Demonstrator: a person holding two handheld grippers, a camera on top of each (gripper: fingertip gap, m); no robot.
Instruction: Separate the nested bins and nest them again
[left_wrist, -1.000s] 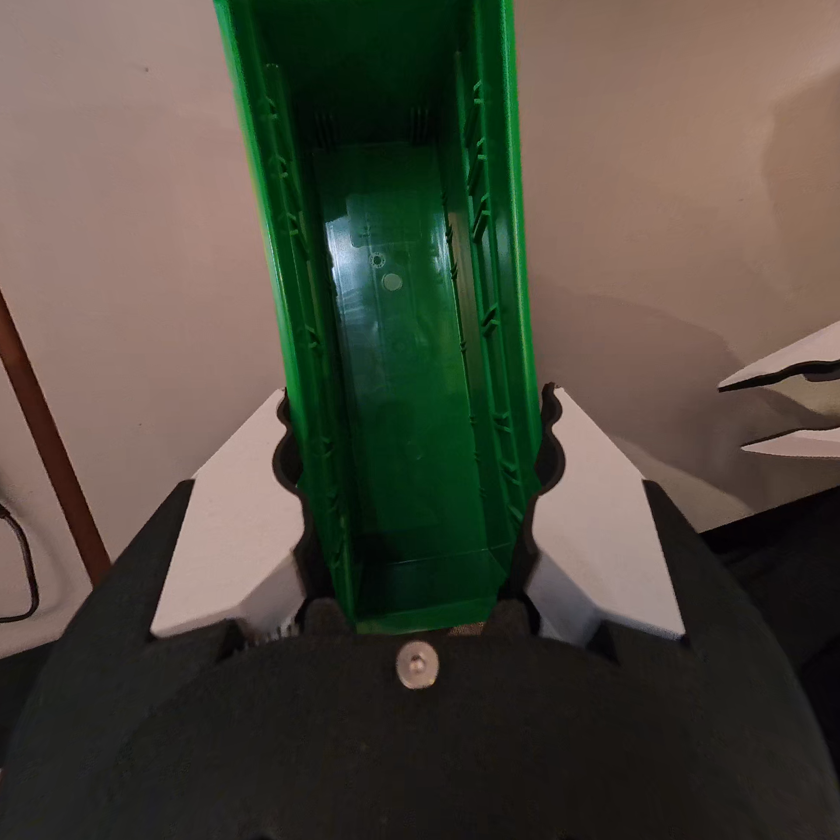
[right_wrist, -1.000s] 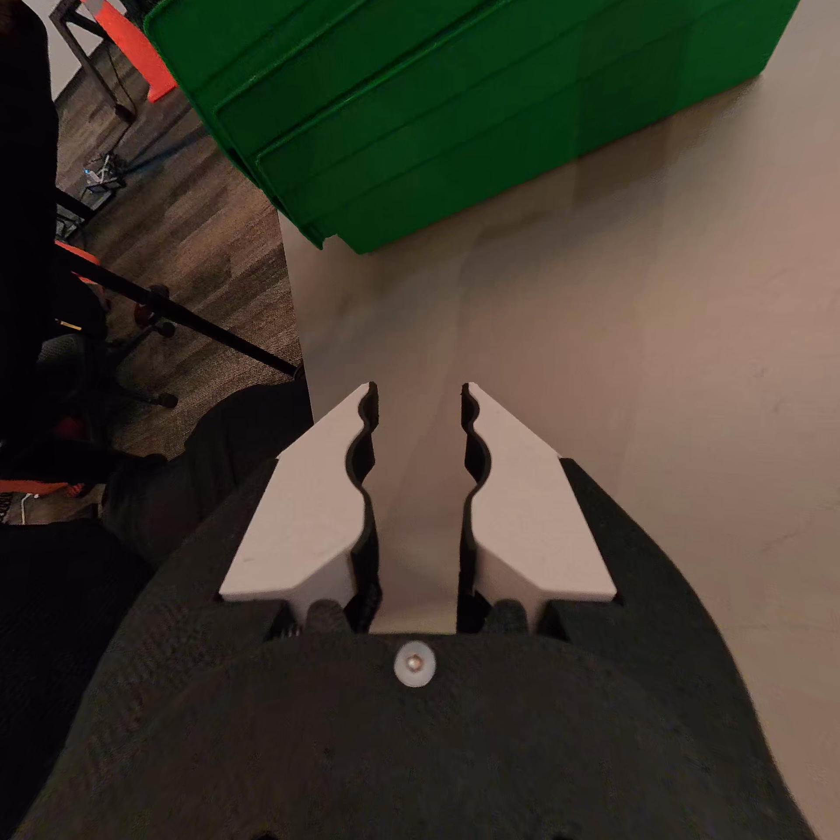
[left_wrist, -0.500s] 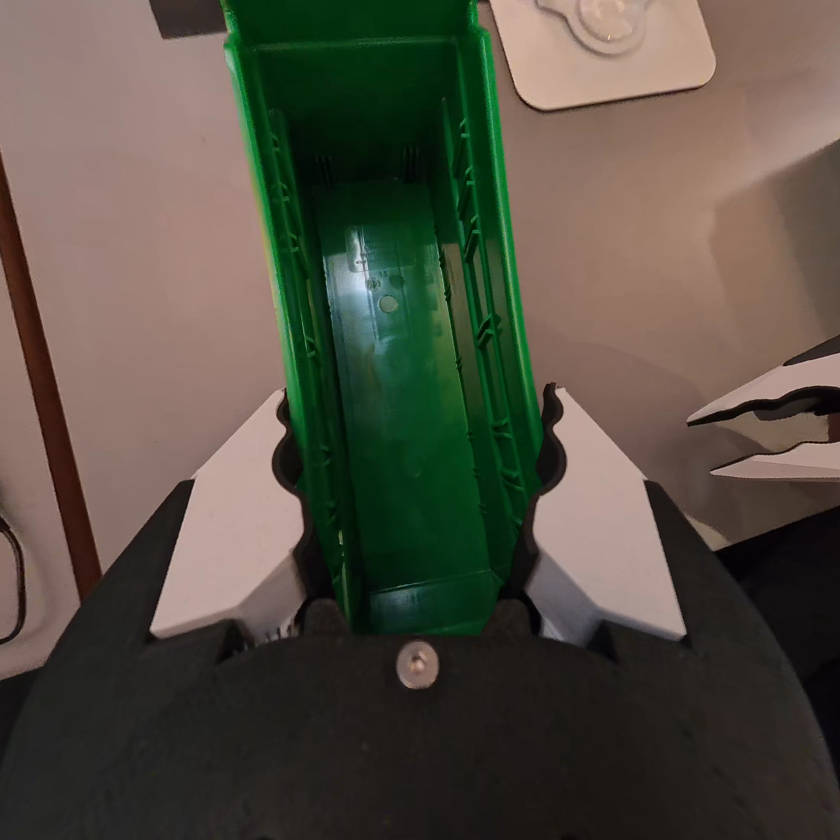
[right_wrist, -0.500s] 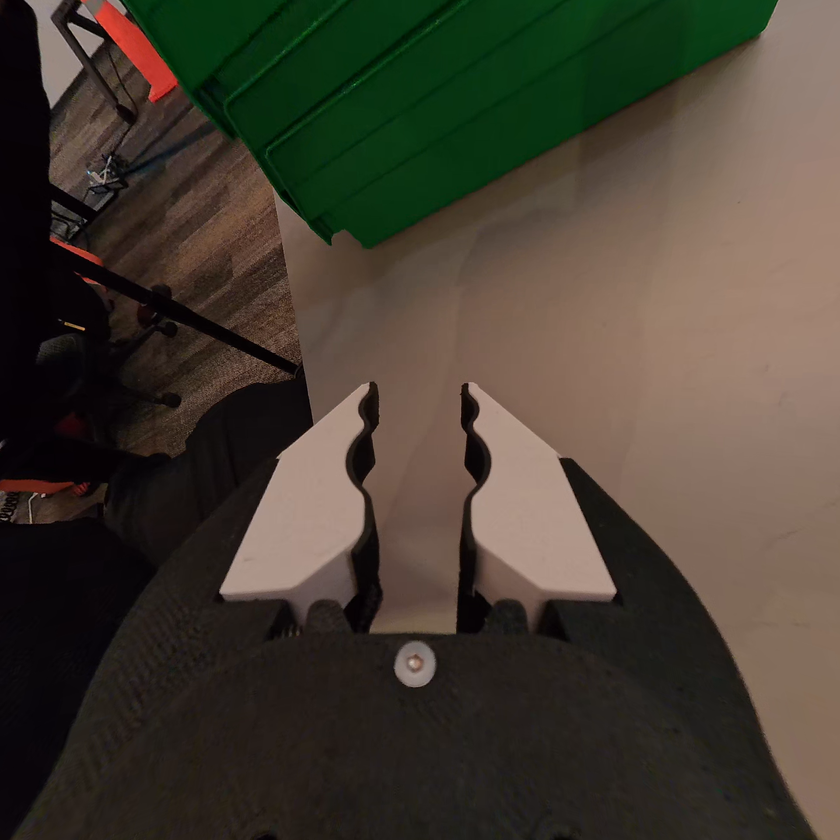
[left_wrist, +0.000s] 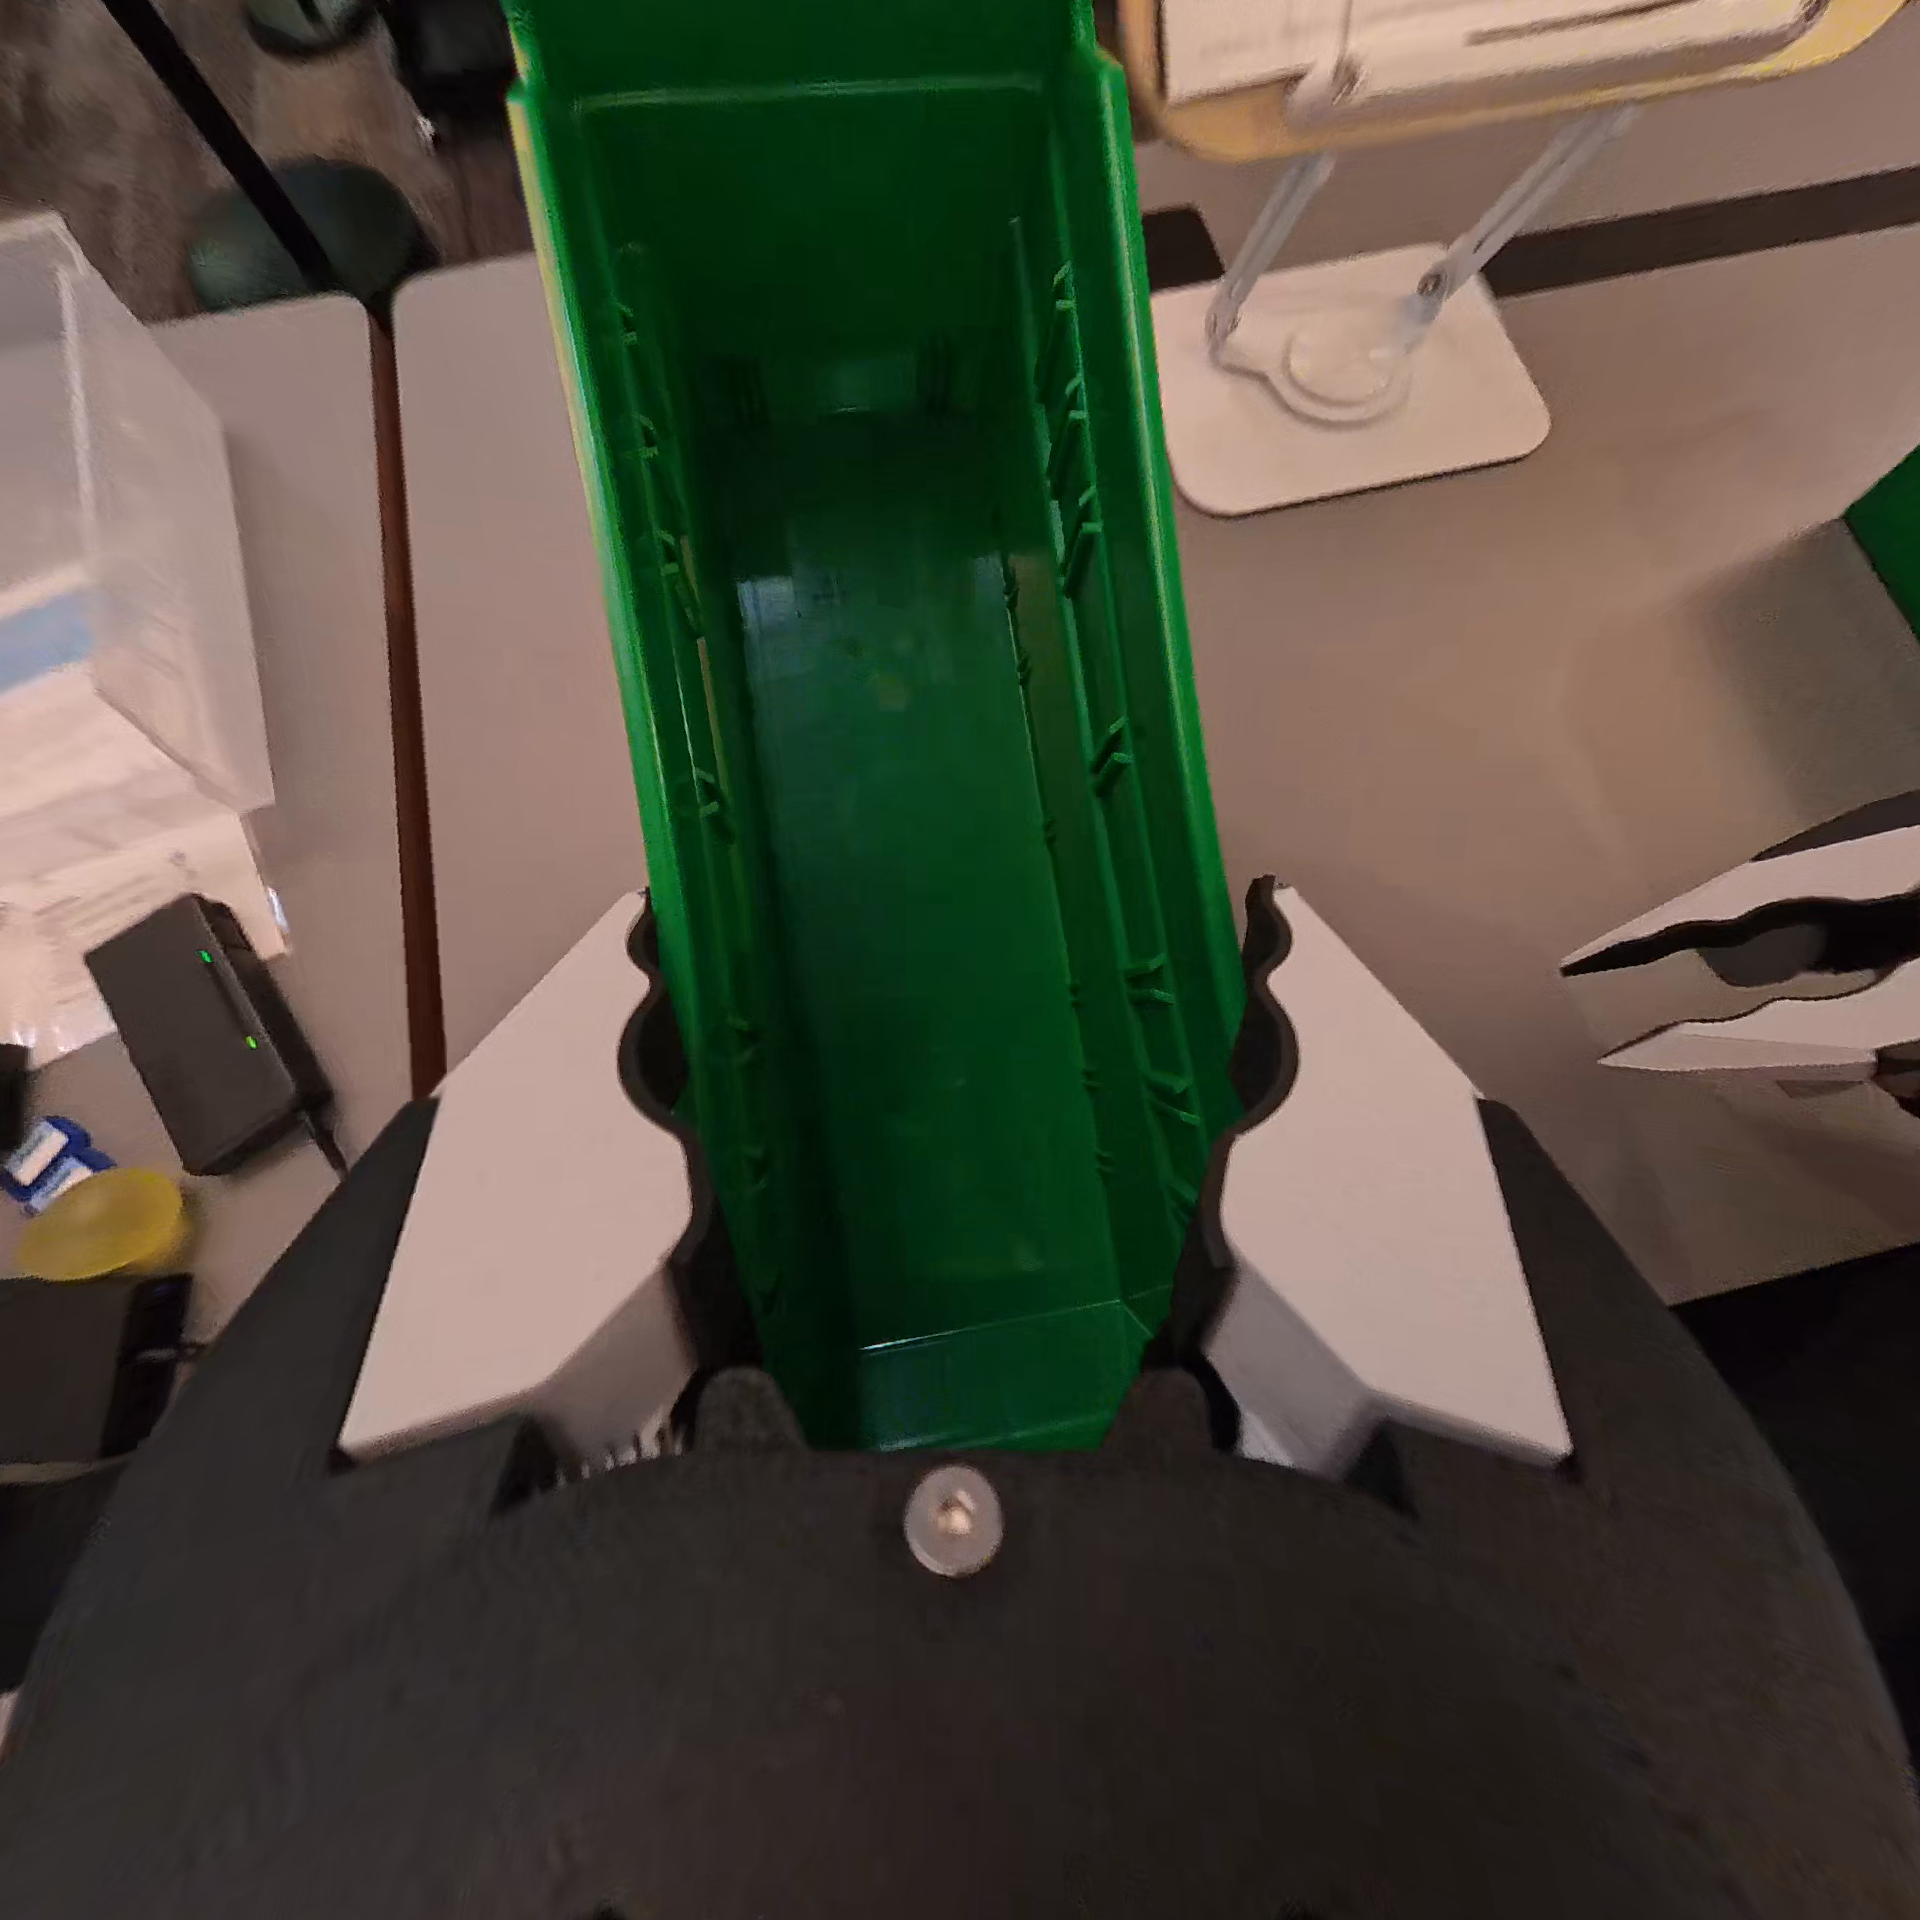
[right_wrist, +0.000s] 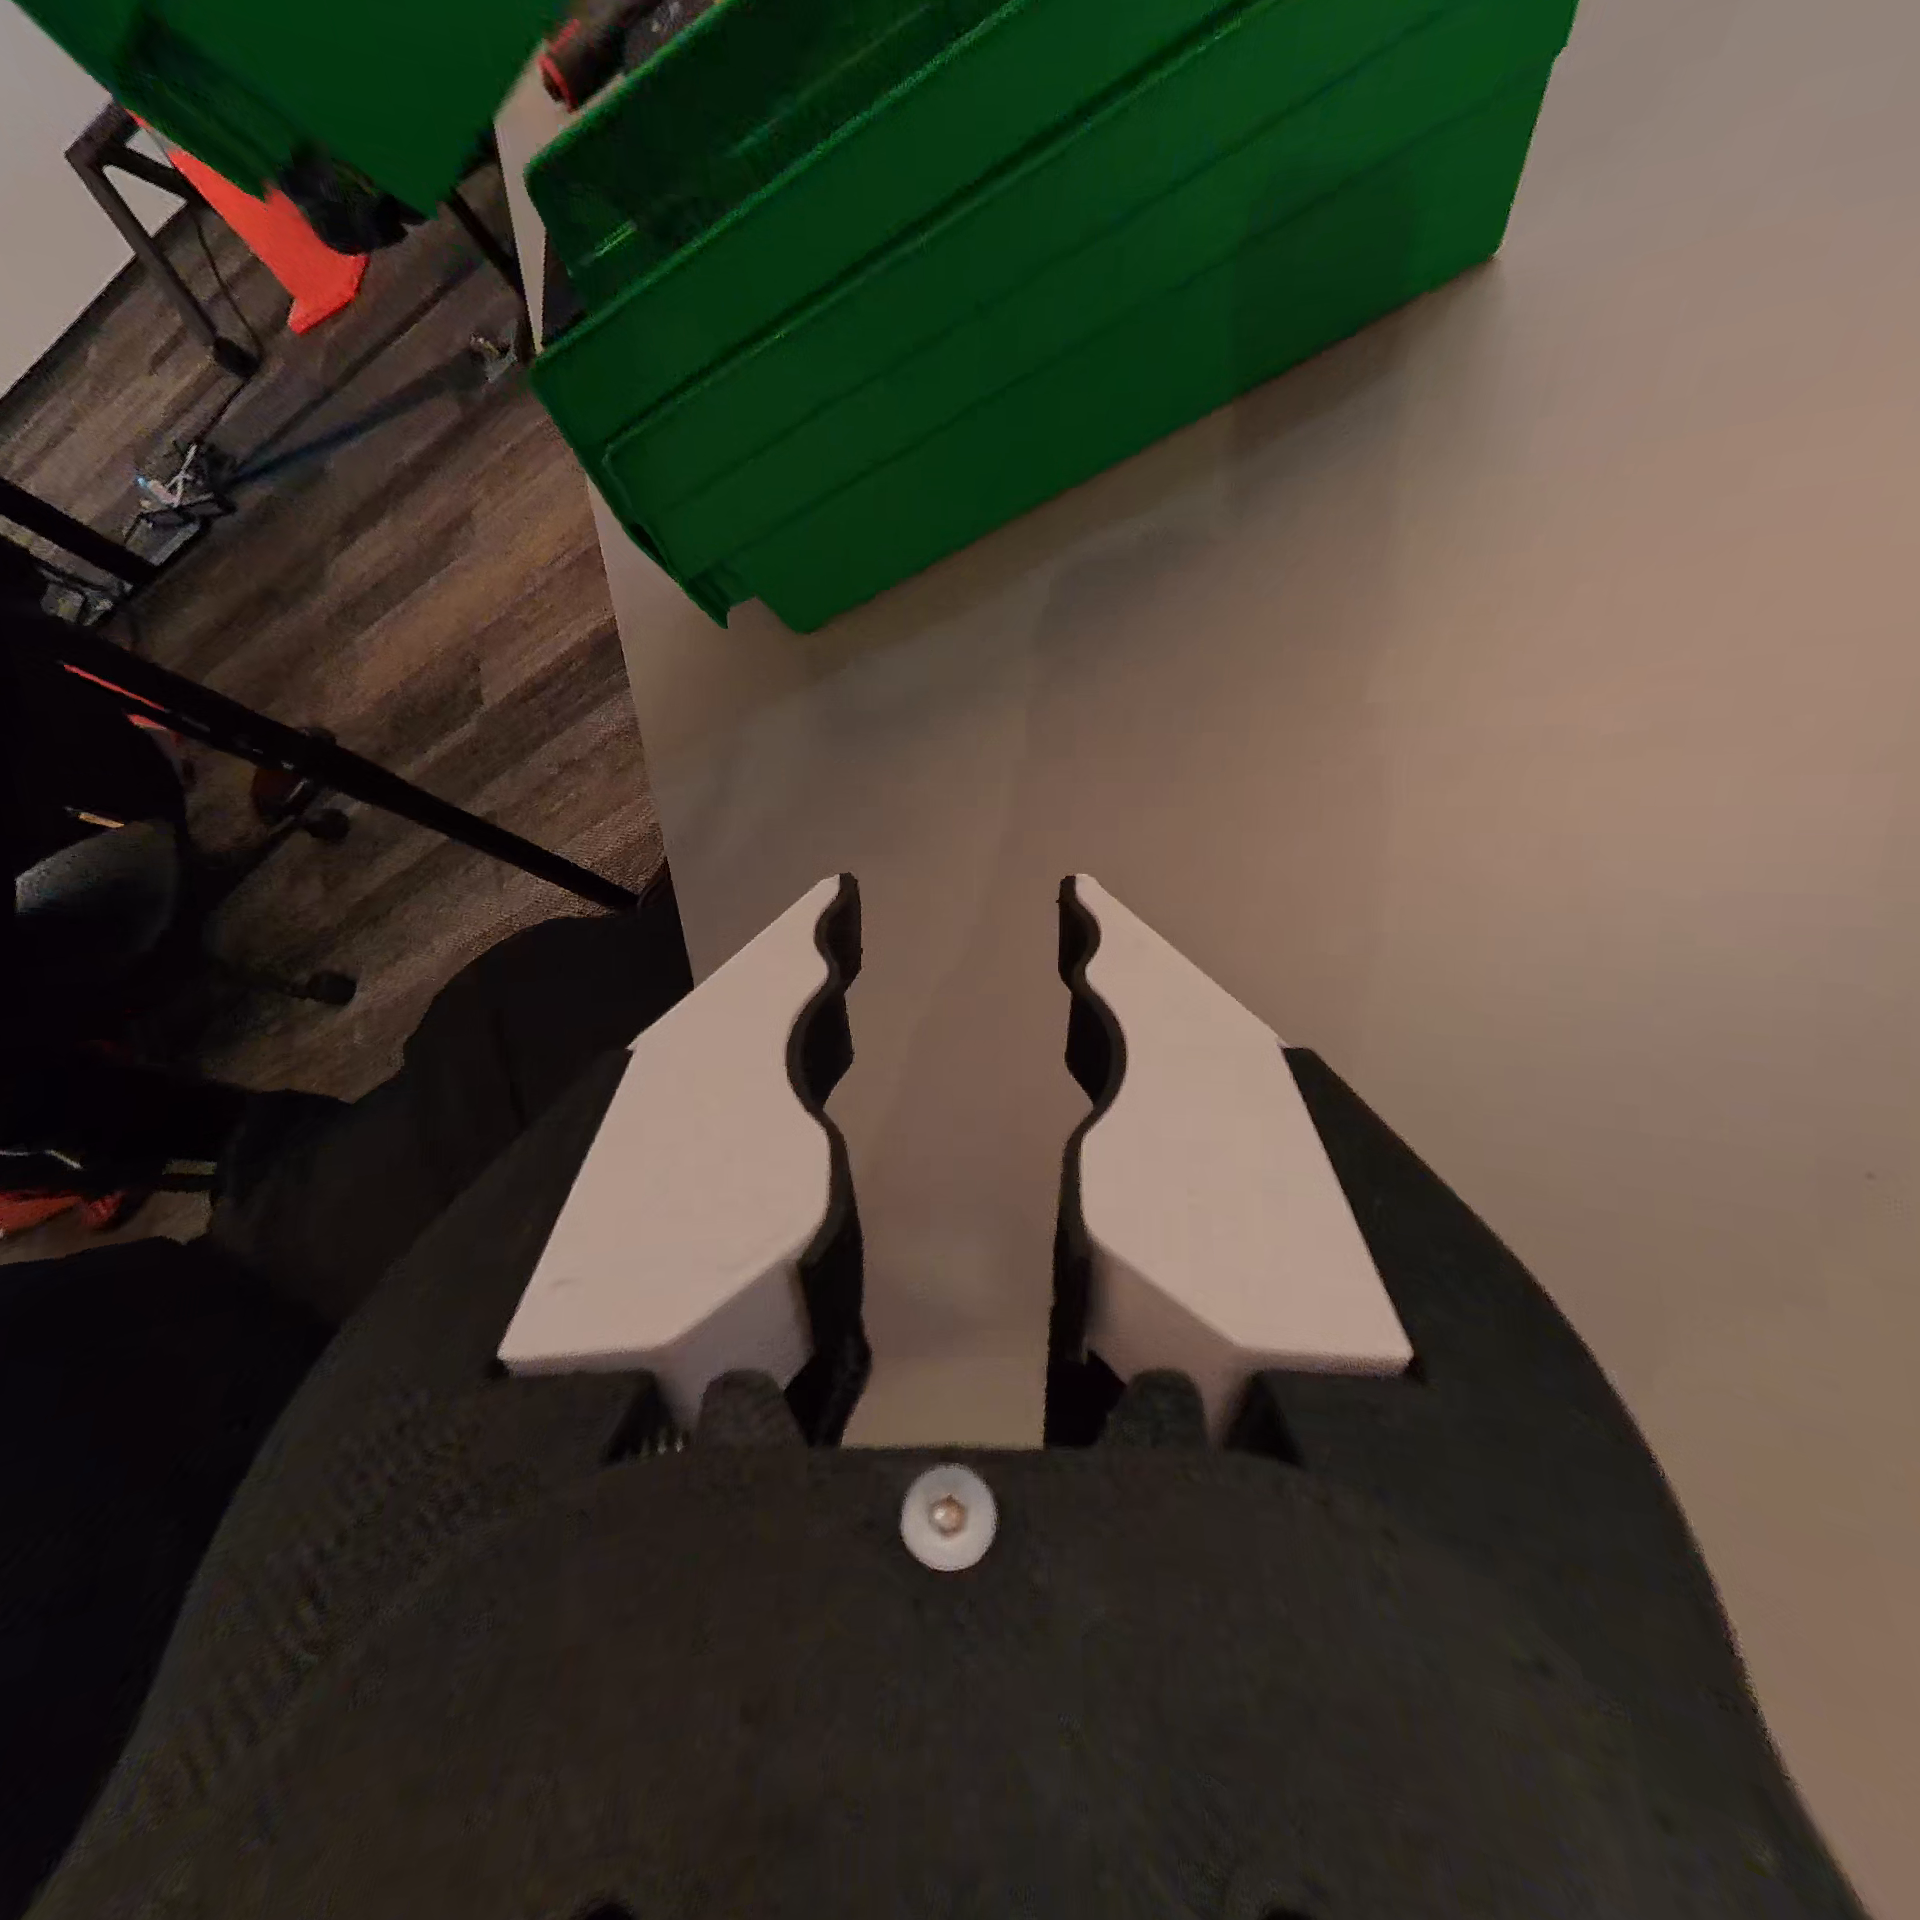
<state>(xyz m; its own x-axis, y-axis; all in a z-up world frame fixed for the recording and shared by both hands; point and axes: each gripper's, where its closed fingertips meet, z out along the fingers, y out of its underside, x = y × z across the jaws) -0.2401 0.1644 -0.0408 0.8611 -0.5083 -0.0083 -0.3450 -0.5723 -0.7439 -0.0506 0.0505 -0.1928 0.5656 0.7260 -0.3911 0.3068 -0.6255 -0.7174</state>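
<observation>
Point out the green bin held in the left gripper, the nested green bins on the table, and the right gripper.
green bin (left_wrist: 914, 831): left wrist view, on its inner floor.
nested green bins (right_wrist: 1039, 343): right wrist view, on the outer side wall.
right gripper (right_wrist: 958, 894): right wrist view, midway between its open fingertips.

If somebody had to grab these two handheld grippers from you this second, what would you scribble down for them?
Left gripper: shut on one green bin, gripped across its side walls, held off the table.
Right gripper: open, empty, above the bare table.
Remaining nested bins: stacked together at the table's far edge, beyond the right gripper.
Done: one bin pulled free of the stack.
Left: probably separate the remaining bins, then nest them all again.
</observation>
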